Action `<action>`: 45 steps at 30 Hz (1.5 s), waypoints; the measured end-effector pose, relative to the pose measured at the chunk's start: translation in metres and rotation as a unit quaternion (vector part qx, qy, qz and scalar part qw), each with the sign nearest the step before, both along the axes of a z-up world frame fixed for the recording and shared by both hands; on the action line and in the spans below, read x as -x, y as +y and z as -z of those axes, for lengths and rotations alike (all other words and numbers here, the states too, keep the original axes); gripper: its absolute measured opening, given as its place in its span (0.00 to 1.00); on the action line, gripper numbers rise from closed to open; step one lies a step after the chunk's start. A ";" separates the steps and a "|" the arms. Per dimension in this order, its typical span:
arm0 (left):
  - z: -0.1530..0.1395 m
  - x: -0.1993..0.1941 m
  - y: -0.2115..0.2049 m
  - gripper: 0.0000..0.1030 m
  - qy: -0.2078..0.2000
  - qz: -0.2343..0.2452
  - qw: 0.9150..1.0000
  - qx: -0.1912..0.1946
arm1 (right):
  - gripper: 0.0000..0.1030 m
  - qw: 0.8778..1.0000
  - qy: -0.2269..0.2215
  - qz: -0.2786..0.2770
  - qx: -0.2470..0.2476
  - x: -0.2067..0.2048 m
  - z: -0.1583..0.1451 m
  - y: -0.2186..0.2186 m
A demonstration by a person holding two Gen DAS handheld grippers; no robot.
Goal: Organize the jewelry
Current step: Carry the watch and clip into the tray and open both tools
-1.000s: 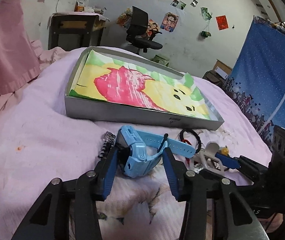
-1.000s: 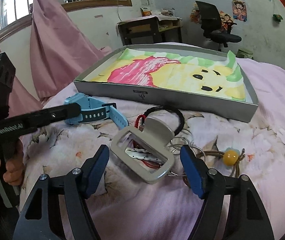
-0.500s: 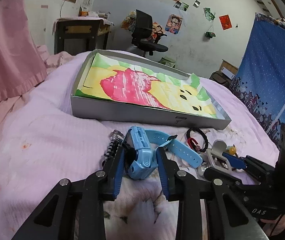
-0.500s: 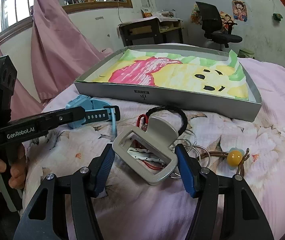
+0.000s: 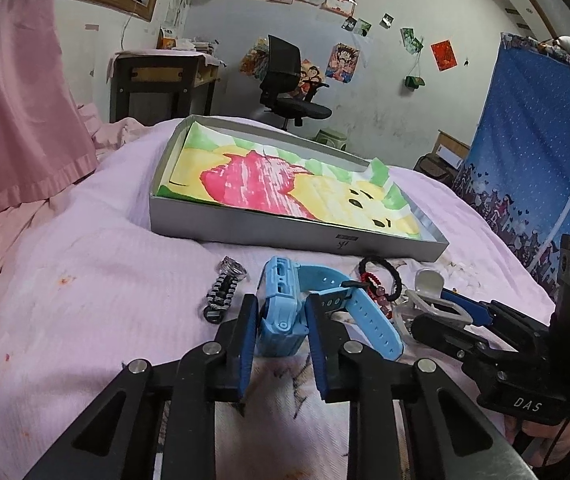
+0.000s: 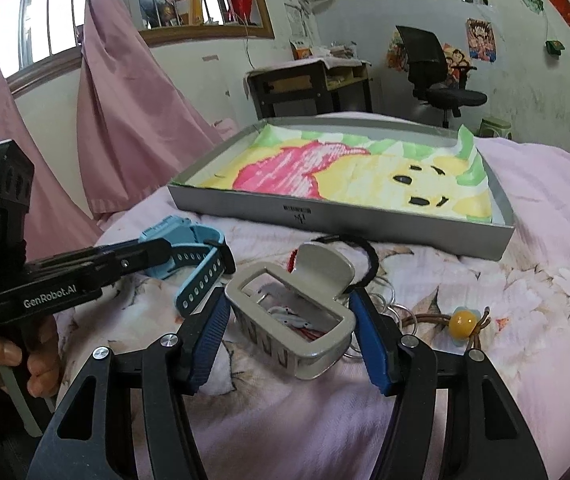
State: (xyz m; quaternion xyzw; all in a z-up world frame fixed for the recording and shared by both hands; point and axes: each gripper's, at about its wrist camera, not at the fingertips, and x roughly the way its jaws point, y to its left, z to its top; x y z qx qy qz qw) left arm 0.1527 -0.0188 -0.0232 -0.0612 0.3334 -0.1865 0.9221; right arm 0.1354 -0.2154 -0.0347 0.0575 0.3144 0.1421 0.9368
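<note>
Two grippers clamping jewelry on a pink bed, a lined grey tray lying beyond.

At the bottom centre of the left wrist view, the left gripper [image 5: 281, 332] is pinching the boxy plastic body of the light-blue watch [image 5: 279, 312], its perforated strap trailing right; at the bottom centre of the right wrist view, the right gripper [image 6: 291, 332] is closing its ribbed blue fingers [image 6: 209, 334] on the grey hair claw [image 6: 299, 316], which is hiding most of the red cord and metal rings beneath. Just beyond are lying a braided metal watch [image 5: 225, 286], a black hair tie [image 6: 361, 256] and an amber bead [image 6: 462, 322]. Farther up, the shallow tray [image 6: 365, 224] is sitting on the bed [image 5: 85, 280], lined with a crayon-bright cloth.
</note>
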 end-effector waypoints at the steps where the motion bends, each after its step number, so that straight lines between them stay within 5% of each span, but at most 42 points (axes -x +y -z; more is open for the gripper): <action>1: 0.000 0.001 0.000 0.22 0.000 0.002 1.000 0.001 | 0.55 1.000 0.000 -0.001 -0.001 0.000 -0.001 0.000; 10: 0.005 -0.002 -0.009 0.23 0.024 0.026 0.999 -0.032 | 0.51 1.000 0.023 -0.015 0.007 -0.005 0.006 0.005; 23: 0.010 -0.007 -0.011 0.26 0.041 0.036 0.998 -0.032 | 0.51 0.997 0.069 -0.029 -0.009 -0.017 0.021 0.004; 31: 0.003 0.005 -0.010 0.22 0.014 0.017 0.999 -0.037 | 0.49 0.999 0.039 -0.006 -0.008 -0.007 0.013 -0.001; 45: -0.023 0.016 0.003 0.22 -0.054 -0.008 0.998 0.013 | 0.49 0.999 -0.029 0.028 -0.029 -0.003 -0.019 -0.015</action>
